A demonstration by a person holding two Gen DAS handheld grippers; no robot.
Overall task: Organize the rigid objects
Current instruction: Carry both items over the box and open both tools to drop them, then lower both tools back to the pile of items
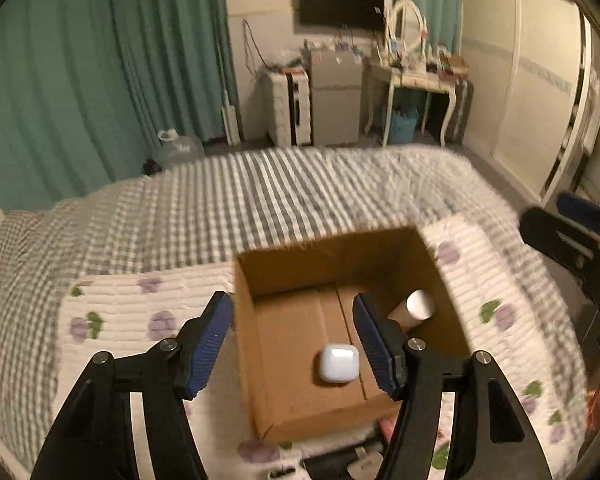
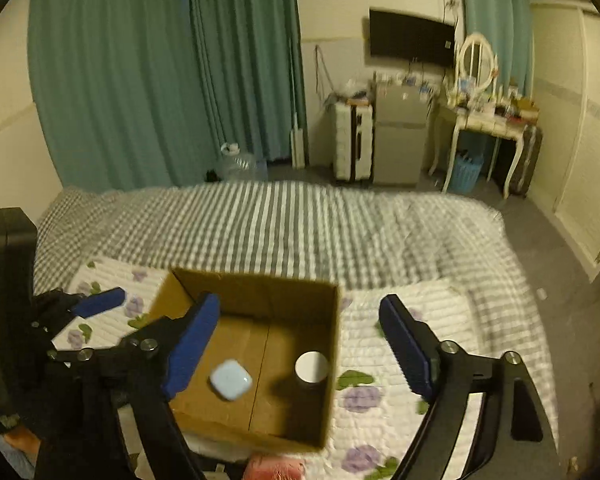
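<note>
An open cardboard box sits on a floral quilt on the bed. Inside it are a white earbud case, blurred and possibly in mid-air, and a white-capped bottle by the right wall. My left gripper is open and empty over the box, with the earbud case between its fingers. My right gripper is open and empty over the box. The left gripper also shows at the left of the right wrist view; the right gripper's finger shows at the right edge of the left wrist view.
The floral quilt lies on a grey striped bedspread. Dark and white small items lie in front of the box, and a pink item. Curtains, a suitcase, a fridge and a dressing table stand beyond the bed.
</note>
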